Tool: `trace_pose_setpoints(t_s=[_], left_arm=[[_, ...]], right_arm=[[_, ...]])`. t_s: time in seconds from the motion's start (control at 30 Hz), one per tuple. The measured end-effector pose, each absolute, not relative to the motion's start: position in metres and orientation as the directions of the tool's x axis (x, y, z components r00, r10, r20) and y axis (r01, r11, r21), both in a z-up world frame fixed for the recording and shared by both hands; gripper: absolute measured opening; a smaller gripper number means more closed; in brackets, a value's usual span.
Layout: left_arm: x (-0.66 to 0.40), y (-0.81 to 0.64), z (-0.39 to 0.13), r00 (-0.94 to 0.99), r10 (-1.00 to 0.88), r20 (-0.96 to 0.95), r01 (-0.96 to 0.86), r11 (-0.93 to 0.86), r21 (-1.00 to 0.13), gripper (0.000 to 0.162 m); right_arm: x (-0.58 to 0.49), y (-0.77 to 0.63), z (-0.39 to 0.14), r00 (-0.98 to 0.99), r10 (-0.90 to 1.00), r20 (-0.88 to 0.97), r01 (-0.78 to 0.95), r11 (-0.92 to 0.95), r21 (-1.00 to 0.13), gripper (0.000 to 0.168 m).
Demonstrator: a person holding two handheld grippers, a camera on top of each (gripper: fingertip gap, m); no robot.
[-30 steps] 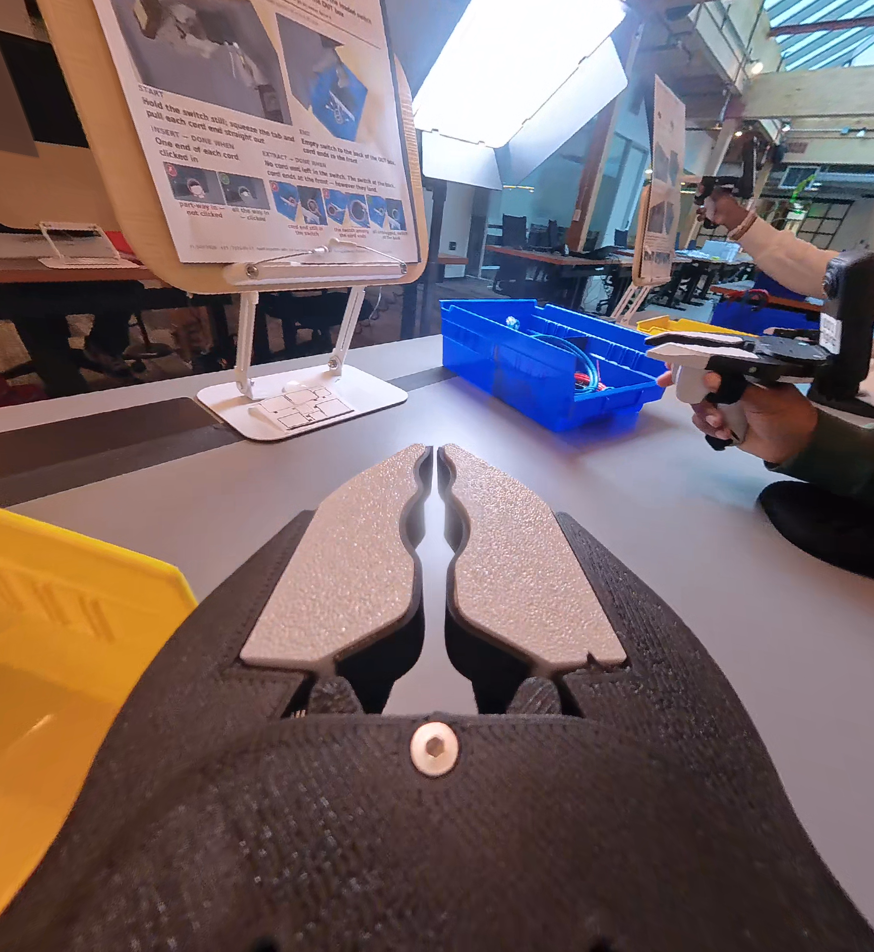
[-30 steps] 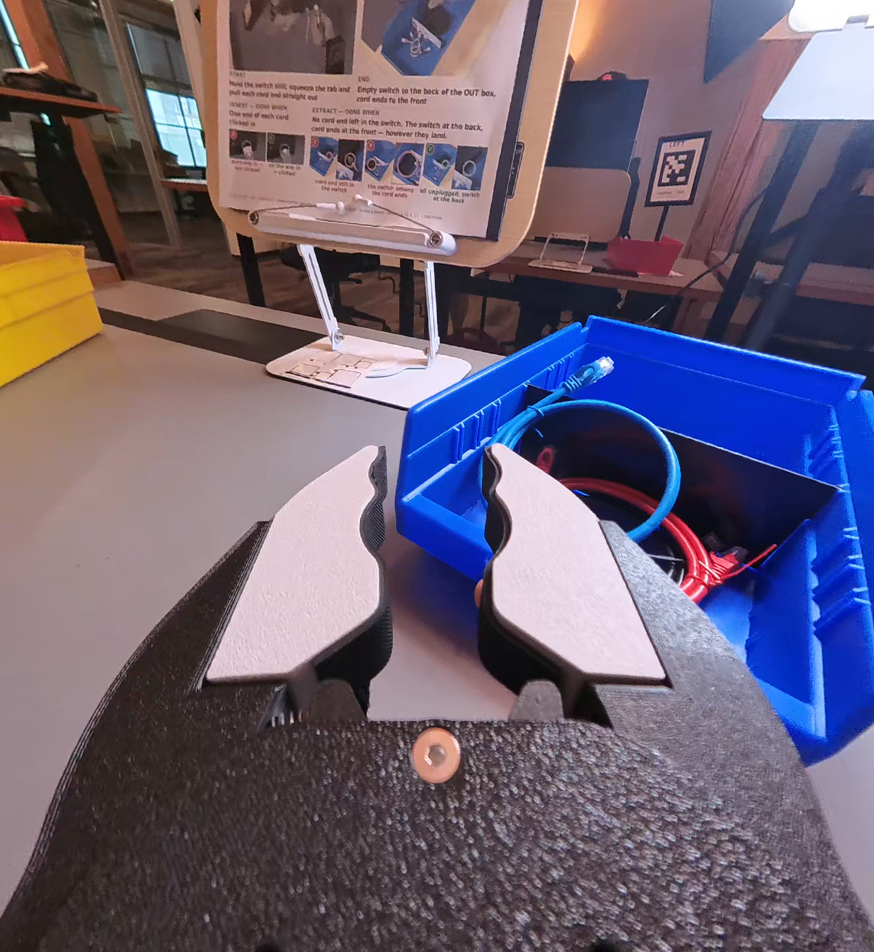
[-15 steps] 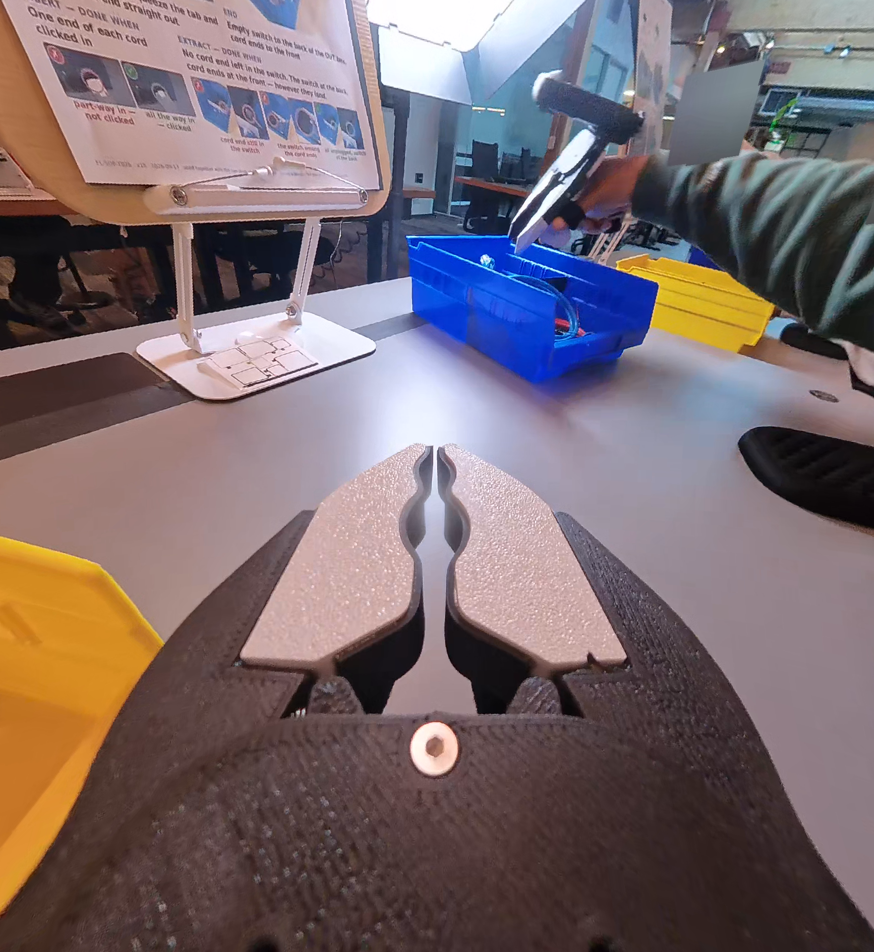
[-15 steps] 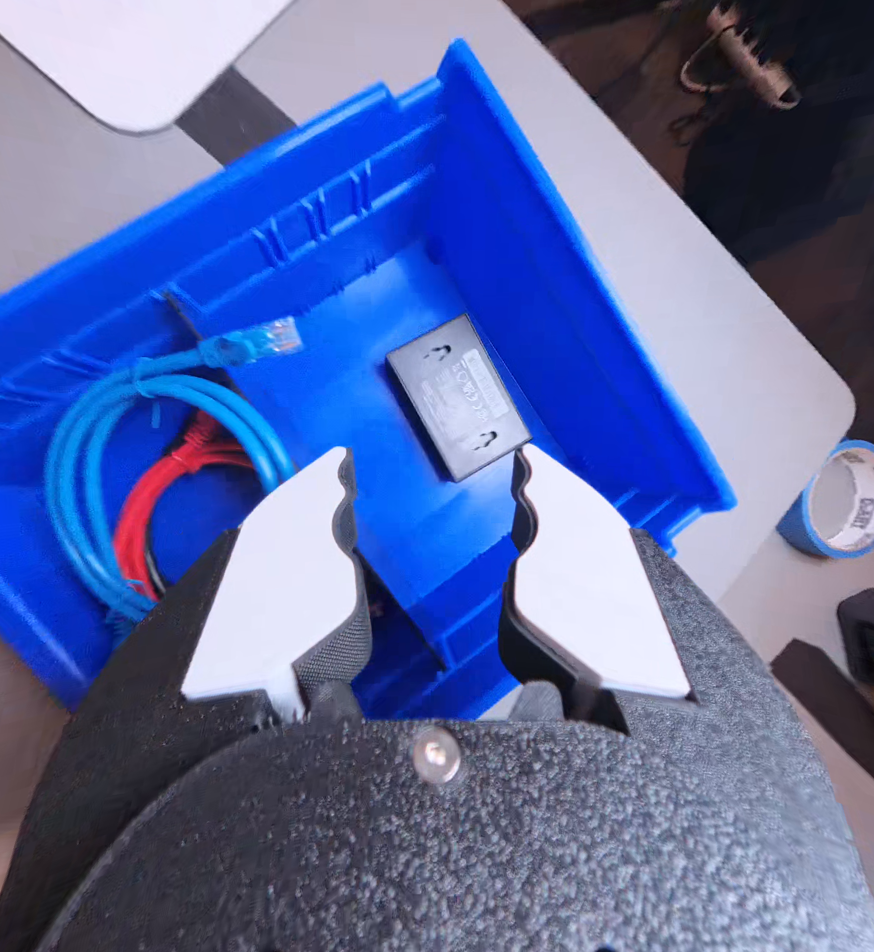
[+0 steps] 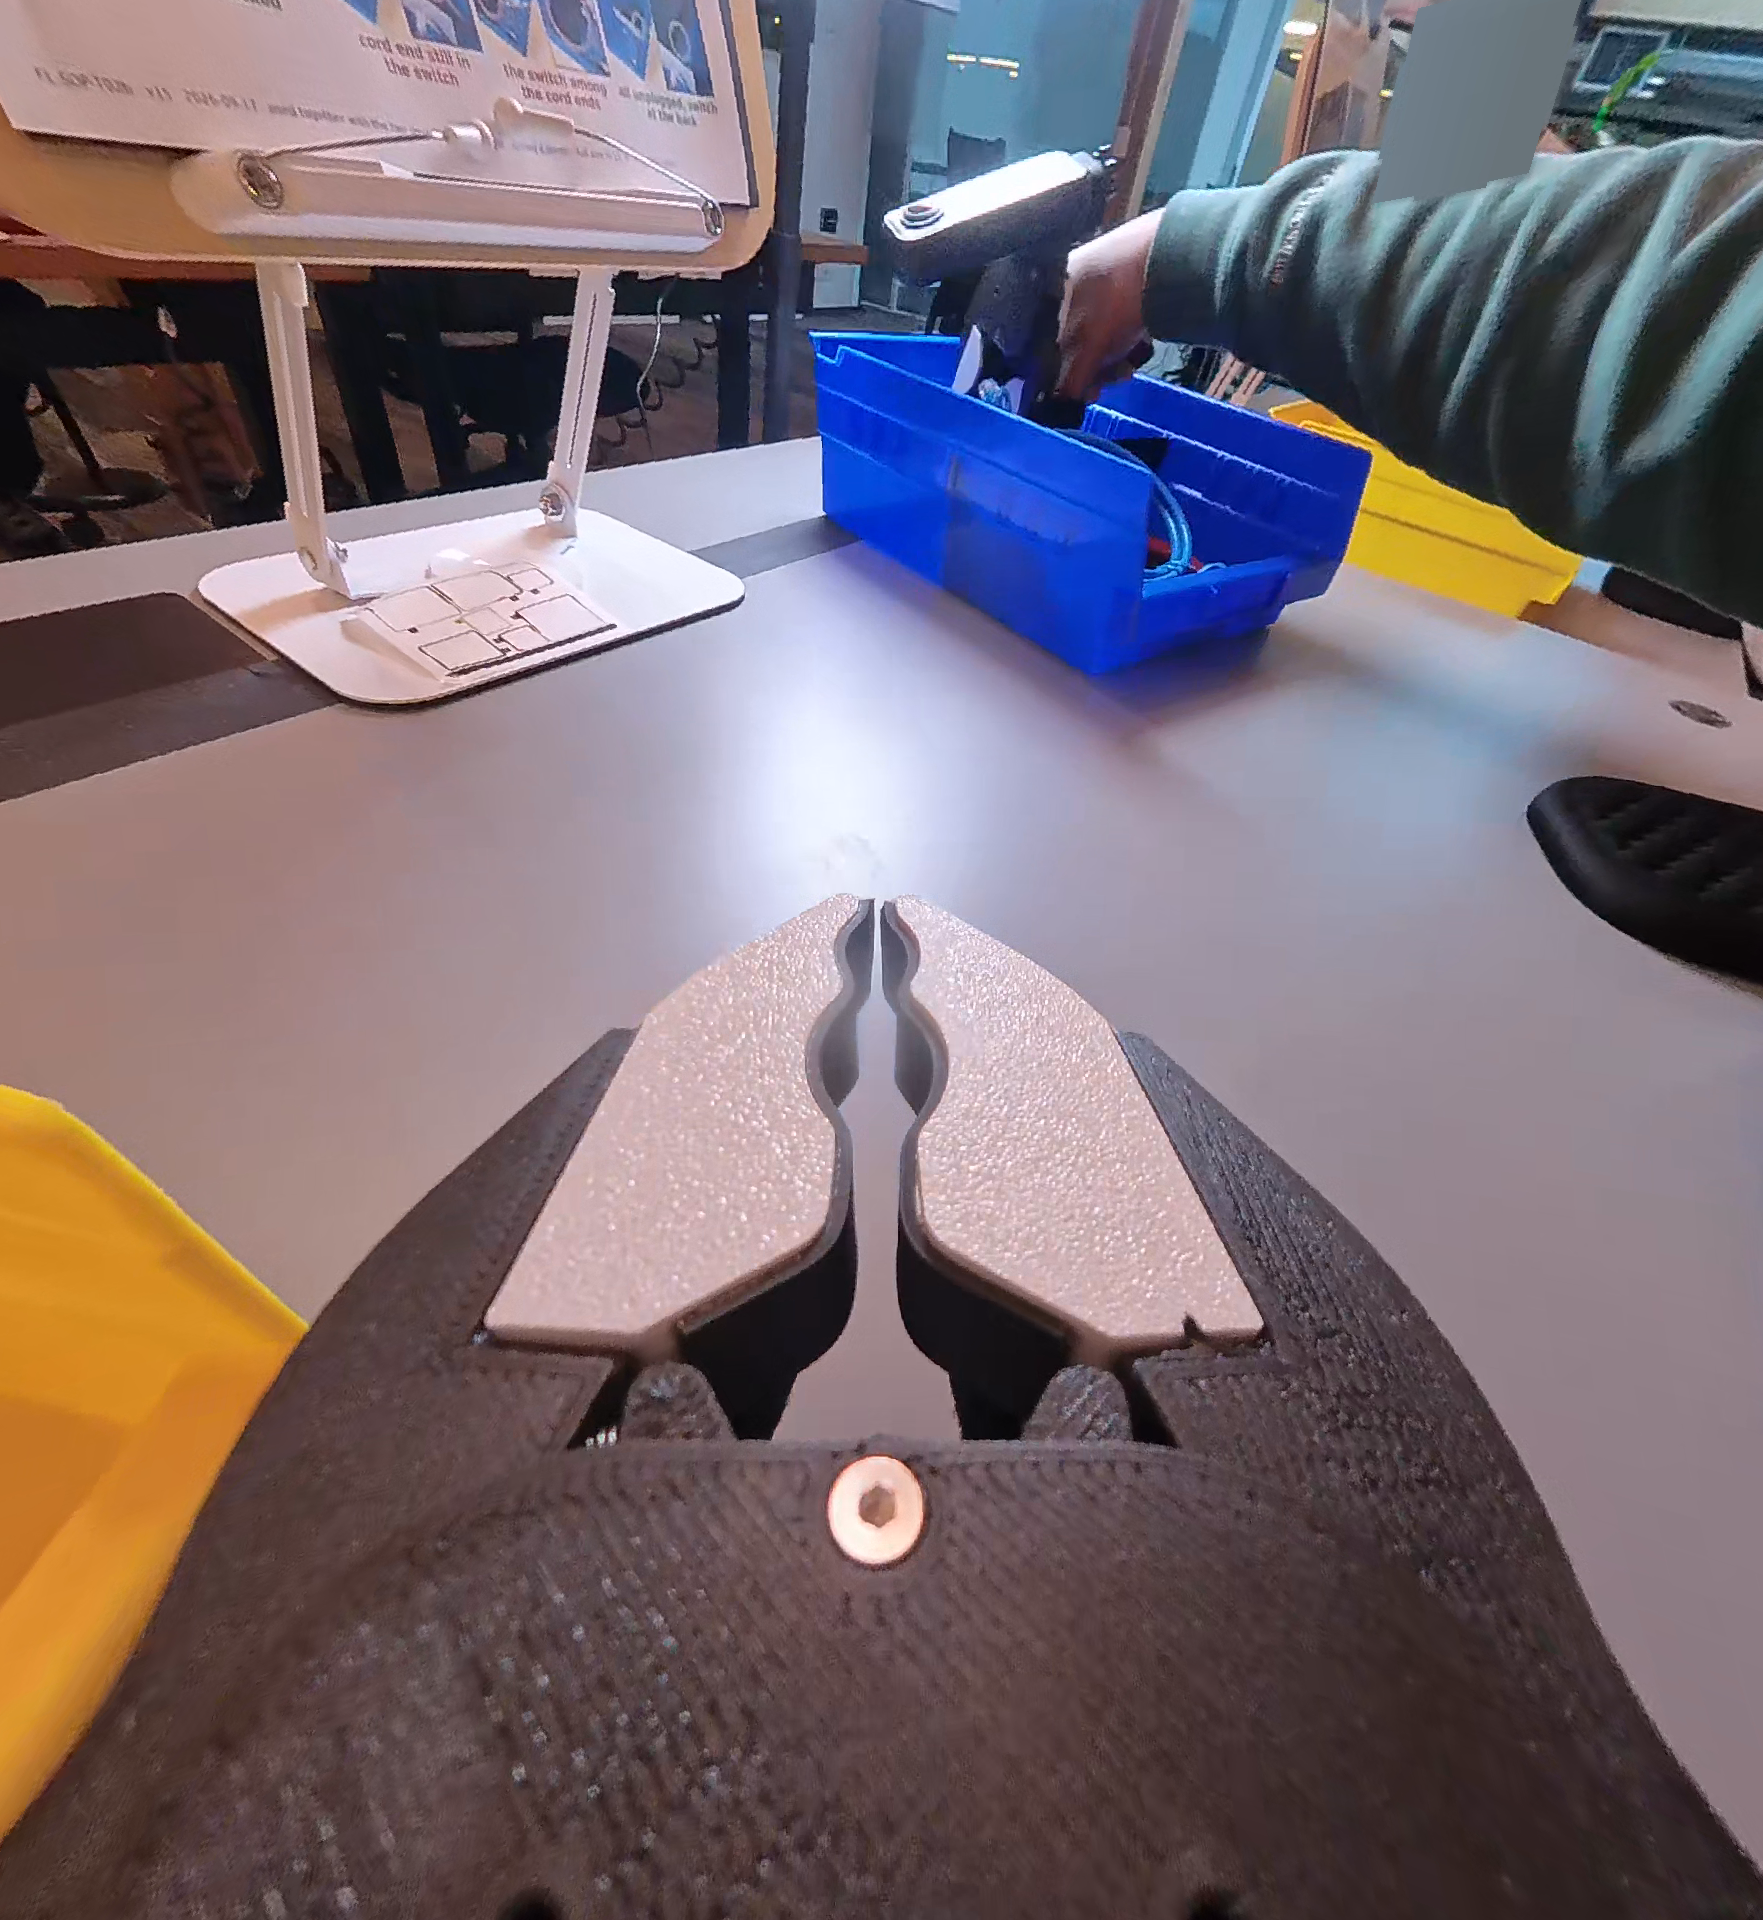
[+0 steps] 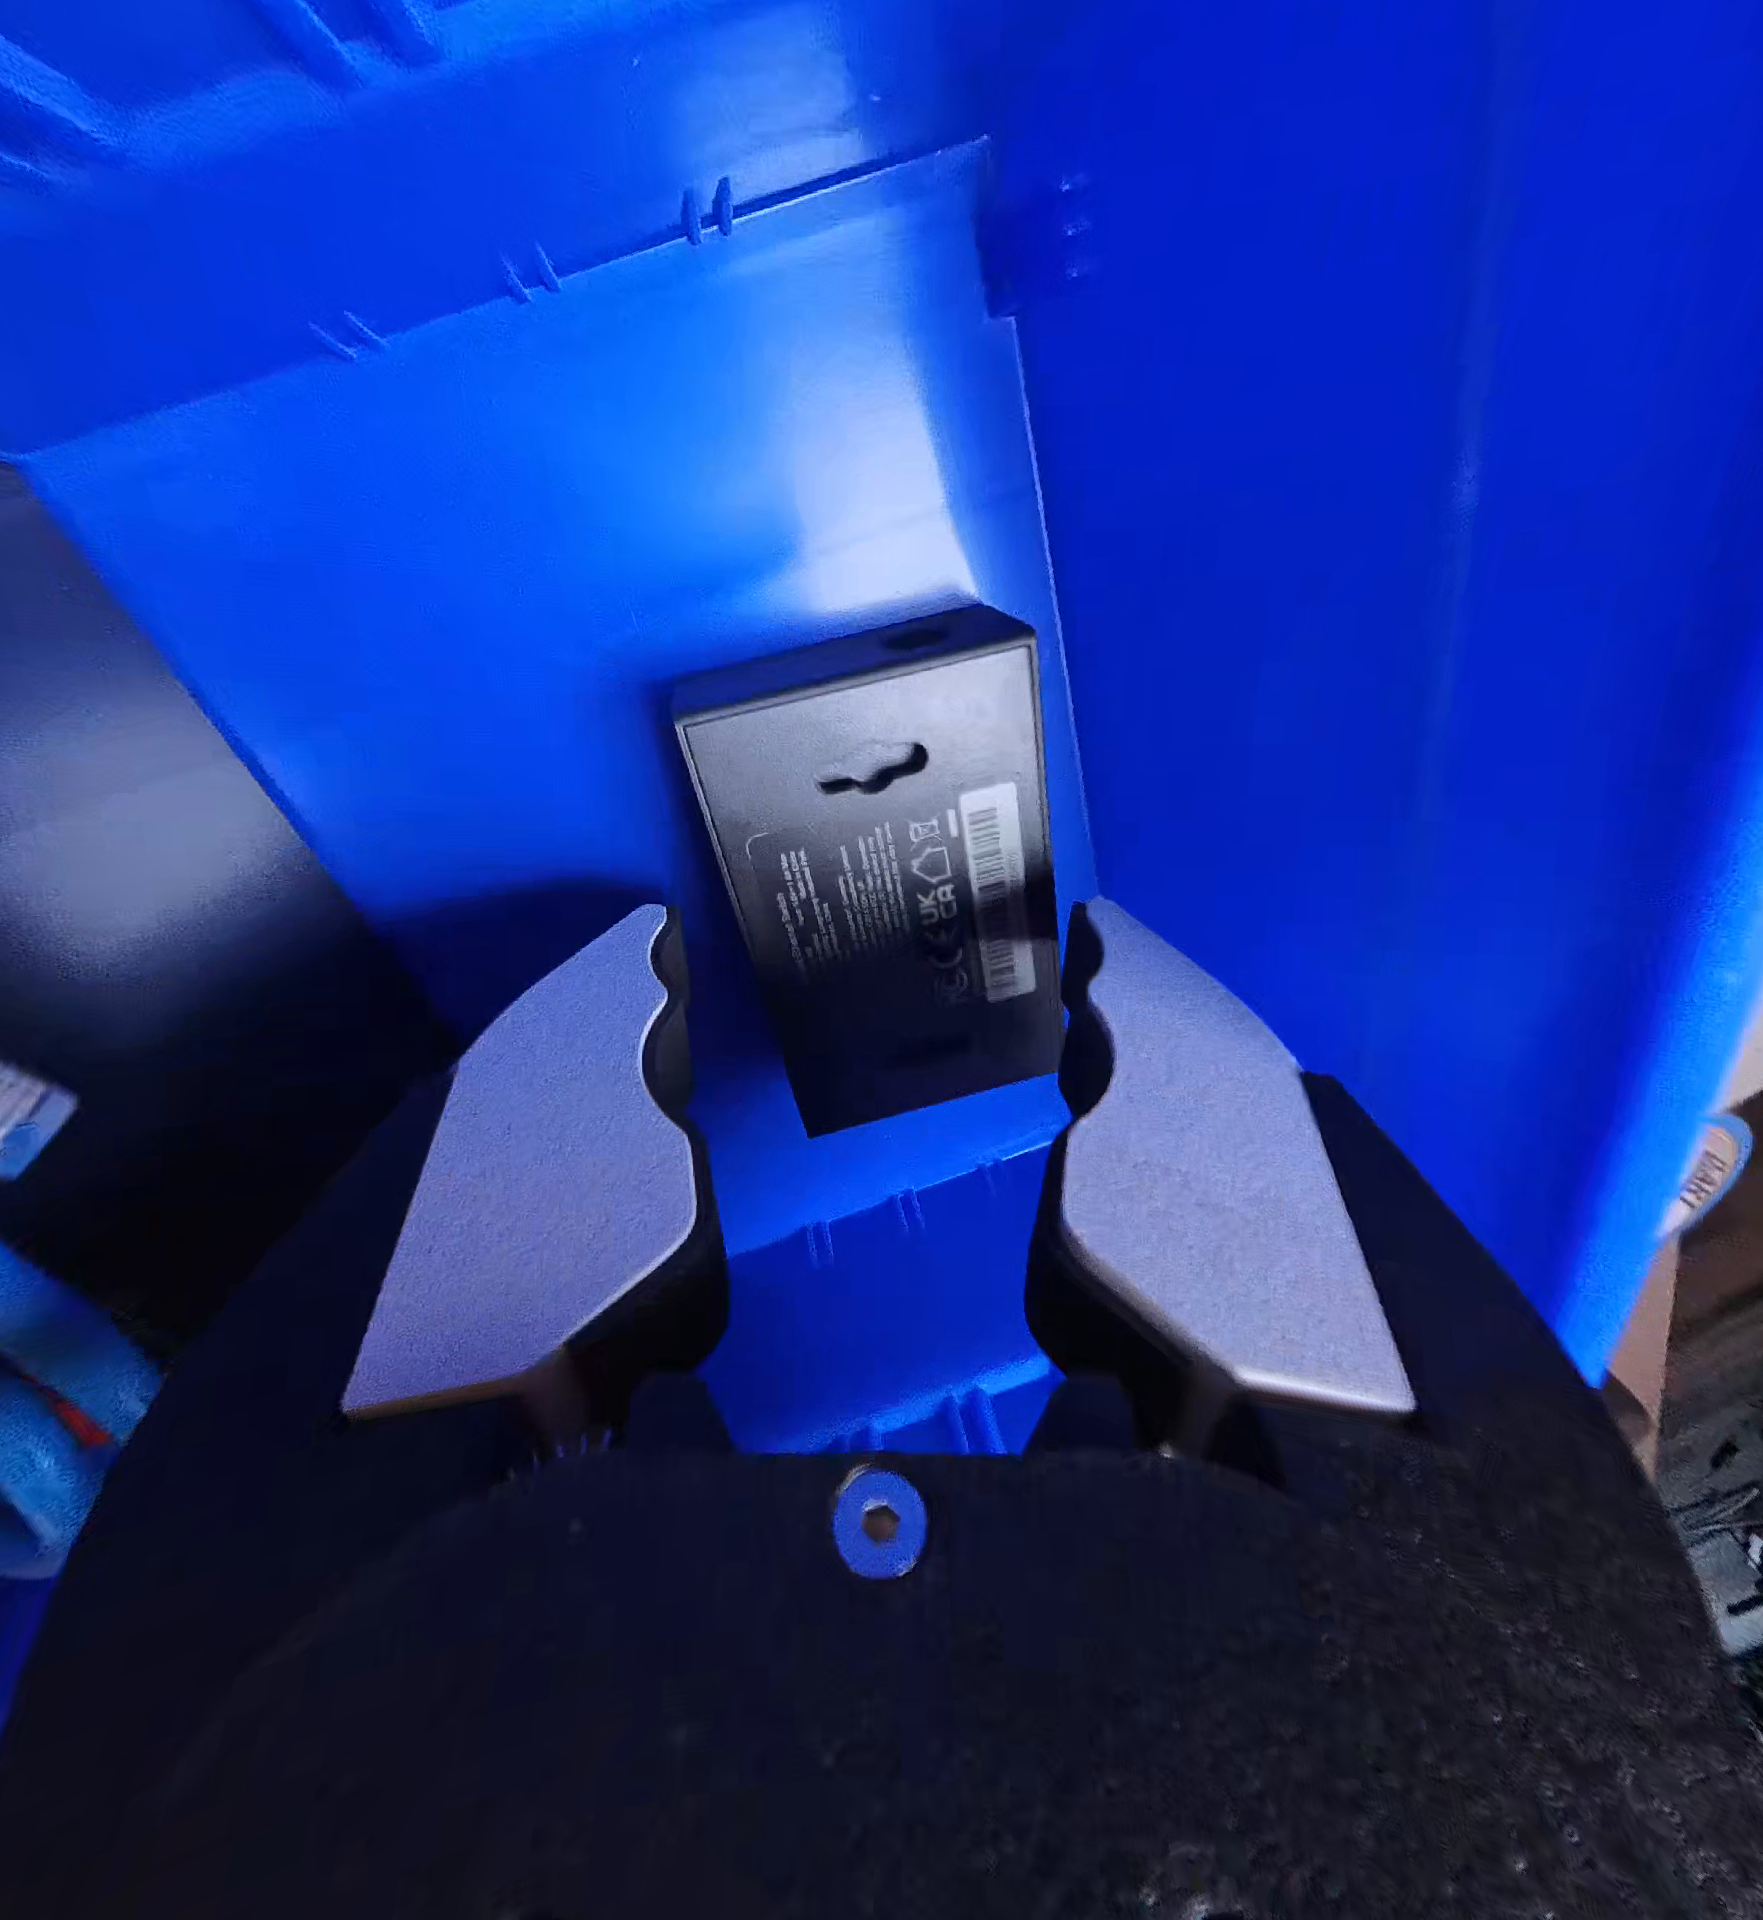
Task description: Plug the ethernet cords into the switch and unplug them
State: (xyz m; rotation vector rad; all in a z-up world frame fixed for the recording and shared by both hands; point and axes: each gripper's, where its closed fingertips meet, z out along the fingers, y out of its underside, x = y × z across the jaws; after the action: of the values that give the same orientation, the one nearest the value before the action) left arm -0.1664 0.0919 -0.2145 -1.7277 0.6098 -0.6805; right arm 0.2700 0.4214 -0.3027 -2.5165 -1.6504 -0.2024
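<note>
The switch [image 6: 872, 873] lay label-up in the blue bin [image 6: 1376, 520] between the right gripper [image 6: 869, 925]'s wide-spread fingers — untouched; the left gripper [image 5: 878, 914] was closed, empty.

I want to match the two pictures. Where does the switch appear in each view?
Left wrist view: not visible; it is hidden inside the blue bin, upper centre-right.
Right wrist view: switch at centre, lying label side up on the bin floor, between the open right gripper fingers.
Shared landmark: the blue bin.
</note>
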Motion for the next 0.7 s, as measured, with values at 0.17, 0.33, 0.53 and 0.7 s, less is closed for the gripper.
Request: trace_pose_setpoints(t_s=[0.17, 0.33, 0.53, 0.7], left_arm=[[-0.166, 0.092, -0.217, 0.698, -0.704, 0.135, -0.065, -0.250, -0.966, 0.001], [-0.161, 0.090, -0.220, 0.679, -0.718, 0.150, -0.073, -0.270, -0.960, 0.001], [-0.156, 0.085, -0.220, 0.657, -0.741, 0.138, -0.099, -0.266, -0.959, 0.001], [-0.154, 0.080, -0.216, 0.643, -0.753, 0.143, -0.097, -0.265, -0.959, 0.000]], right_arm=[[0.270, 0.422, -0.310, 0.371, 0.917, 0.148, 0.927, -0.374, -0.011, 0.059], [0.270, 0.419, -0.290, 0.409, 0.899, 0.157, 0.912, -0.407, -0.046, 0.059], [0.276, 0.416, -0.270, 0.624, 0.774, 0.111, 0.782, -0.620, -0.073, 0.060], [0.276, 0.414, -0.281, 0.863, 0.505, 0.031, 0.505, -0.859, -0.081, 0.060]])
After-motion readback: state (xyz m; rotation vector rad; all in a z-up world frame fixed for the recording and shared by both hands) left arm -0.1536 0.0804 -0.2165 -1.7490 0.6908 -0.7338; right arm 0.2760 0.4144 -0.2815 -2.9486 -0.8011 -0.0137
